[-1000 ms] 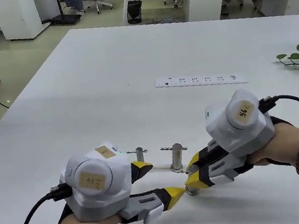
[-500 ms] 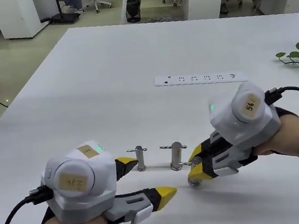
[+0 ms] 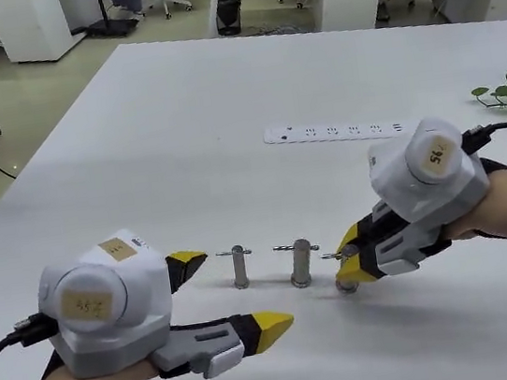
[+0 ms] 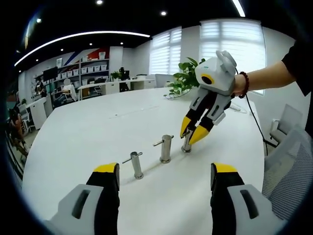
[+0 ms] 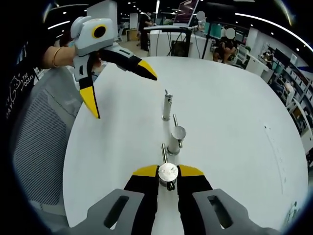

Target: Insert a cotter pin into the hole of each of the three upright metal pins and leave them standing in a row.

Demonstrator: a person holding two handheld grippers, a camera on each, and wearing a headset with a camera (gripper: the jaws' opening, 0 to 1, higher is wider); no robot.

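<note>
Pins, metal, upright, three, in a row across white table [image 3: 178, 125]: left pin [image 3: 239, 266] and middle pin [image 3: 300, 262] stand free, with left cotter pin [image 3: 221, 253] and middle cotter pin [image 3: 284, 249] crosswise through their tops. Right pin [image 3: 346, 284] stands at the row's right end, its head clamped between the closed jaws of right gripper [image 3: 347, 260], seemingly to steady it while third cotter pin [image 5: 164, 151] seats. Left gripper [image 3: 233, 289], jaws spread wide and empty, sits near-left of the row, likely kept clear so nothing topples.

The round sticker [image 3: 435, 156] on the right gripper [image 3: 347, 266] seems to read "56"; the label [image 3: 88, 306] on the left gripper [image 3: 236, 288] is too blurred to read.
</note>
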